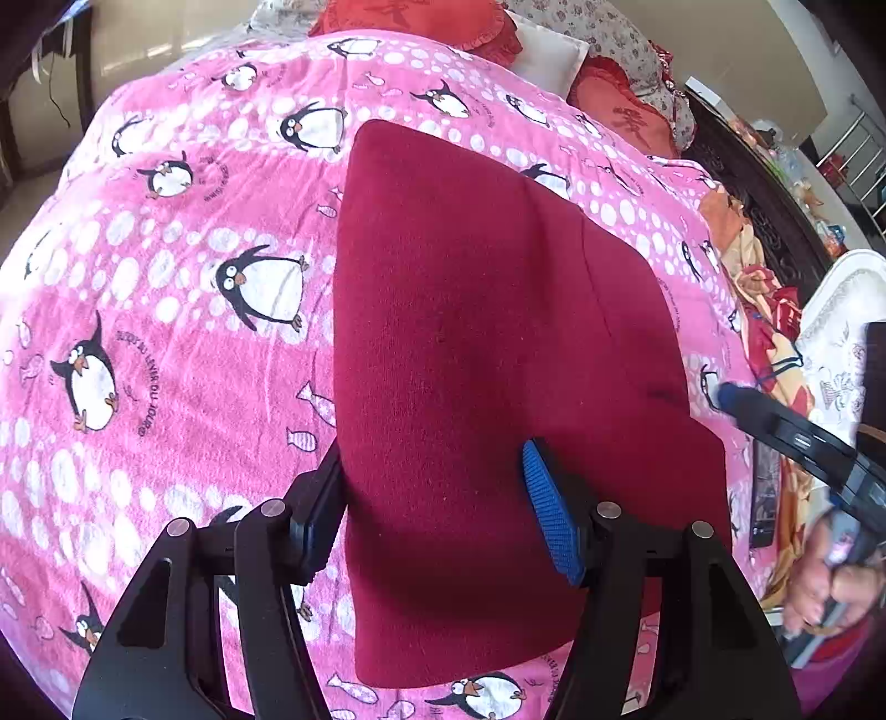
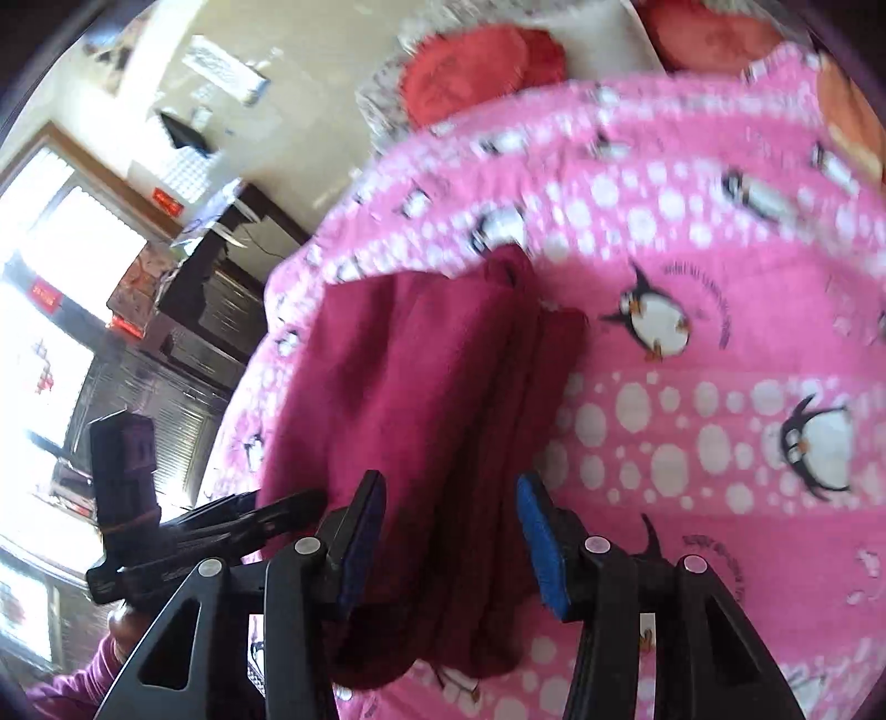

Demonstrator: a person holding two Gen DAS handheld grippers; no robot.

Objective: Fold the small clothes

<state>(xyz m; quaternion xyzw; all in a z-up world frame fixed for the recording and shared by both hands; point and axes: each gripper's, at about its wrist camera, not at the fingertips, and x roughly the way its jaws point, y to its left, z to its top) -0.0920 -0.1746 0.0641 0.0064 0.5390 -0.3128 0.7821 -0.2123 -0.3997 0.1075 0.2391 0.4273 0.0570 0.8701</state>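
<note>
A dark red knit garment [image 1: 487,354] lies folded flat on a pink penguin-print blanket [image 1: 166,288]. My left gripper [image 1: 432,498] is open, its fingers either side of the garment's near left part, just above it. In the right wrist view the same garment [image 2: 421,376] shows its stacked folded edges. My right gripper [image 2: 451,531] is open, fingers straddling the garment's near edge. The right gripper also shows at the right of the left wrist view [image 1: 786,426], beside the garment's right edge.
Red cushions [image 1: 421,22] and a floral pillow lie at the bed's head. Orange patterned bedding [image 1: 775,310] and a dark headboard are to the right. In the right wrist view a dark cabinet [image 2: 221,288] and bright windows stand left of the bed.
</note>
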